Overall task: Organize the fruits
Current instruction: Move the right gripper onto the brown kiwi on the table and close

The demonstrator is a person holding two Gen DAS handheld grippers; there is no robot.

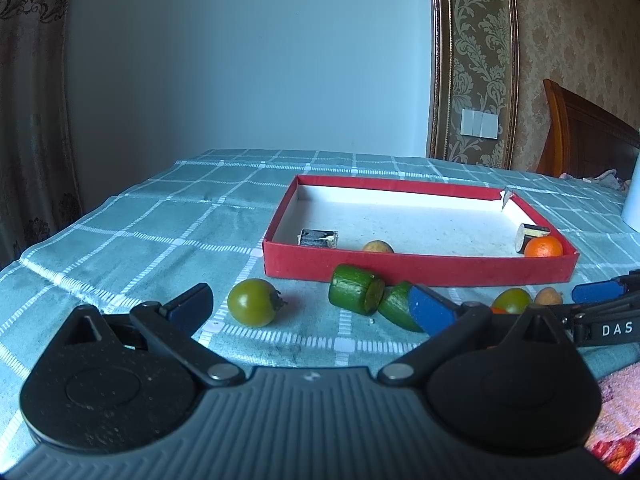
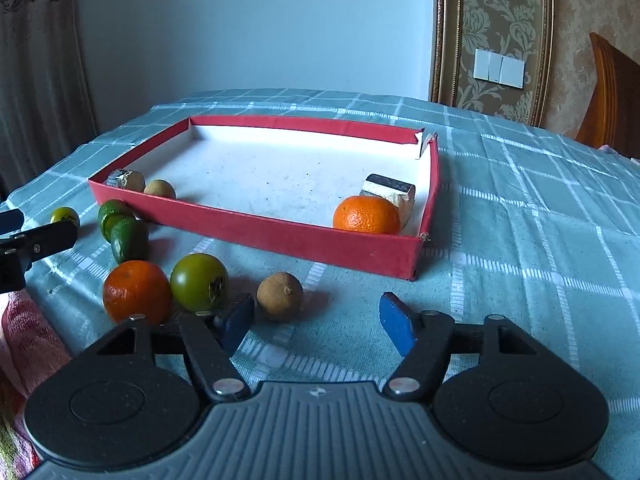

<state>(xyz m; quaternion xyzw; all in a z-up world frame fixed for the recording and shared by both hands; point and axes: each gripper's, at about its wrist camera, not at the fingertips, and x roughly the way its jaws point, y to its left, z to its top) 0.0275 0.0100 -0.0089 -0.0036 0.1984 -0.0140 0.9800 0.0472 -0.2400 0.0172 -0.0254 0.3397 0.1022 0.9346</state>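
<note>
While both grippers (image 1: 308,308) (image 2: 318,324) gape empty, cucumber piece (image 1: 354,294) lies sideways, cut end rightward.

Home bedroom, wooden headboard (image 1: 588,136), damask wallpaper (image 1: 576,40)

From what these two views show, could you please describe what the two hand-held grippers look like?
Both look alike. The left hand-held gripper and the right hand-held gripper each have a ribbed grey body, two round black housings, black linkage arms with silver pivot pins, and blue finger pads. White letters "DAS" mark the right one's side. No cables, hands or sleeves are visible.
</note>
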